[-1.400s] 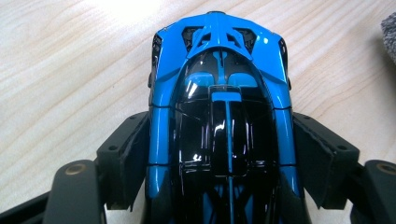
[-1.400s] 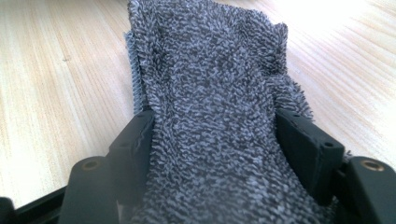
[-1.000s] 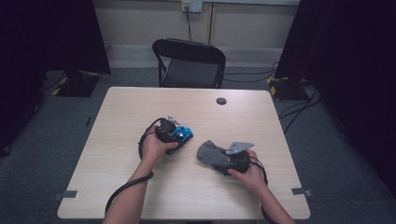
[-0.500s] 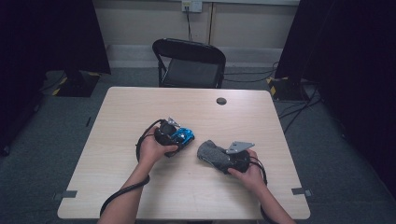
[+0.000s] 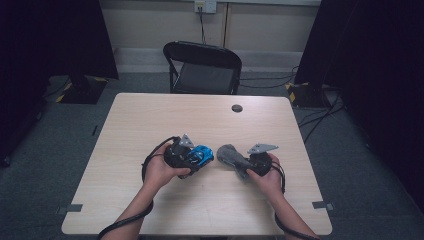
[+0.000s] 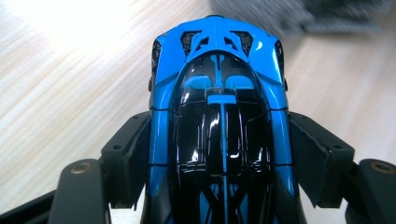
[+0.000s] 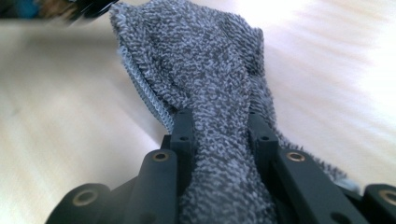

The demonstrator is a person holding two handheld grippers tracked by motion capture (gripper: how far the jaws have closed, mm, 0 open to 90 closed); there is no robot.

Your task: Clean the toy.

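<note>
A glossy blue and black toy car (image 6: 218, 116) is clamped by its sides in my left gripper (image 6: 219, 154), its nose pointing away from the camera. From above, the toy car (image 5: 201, 154) sits just over the table's middle, held by the left gripper (image 5: 192, 156). My right gripper (image 7: 218, 128) is shut on a grey terry cloth (image 7: 205, 70) that bunches between the jaws and fans out beyond them. In the high view the cloth (image 5: 231, 155) points left from the right gripper (image 5: 243, 164), a small gap from the car.
The light wooden table (image 5: 150, 120) has a round cable hole (image 5: 237, 108) near its far edge. A black folding chair (image 5: 202, 67) stands behind the table. Dark curtains hang on both sides, and cables lie on the grey floor.
Both hands have shifted slightly; the car and the cloth sit a little closer together than a second ago. Each gripper keeps its hold.
</note>
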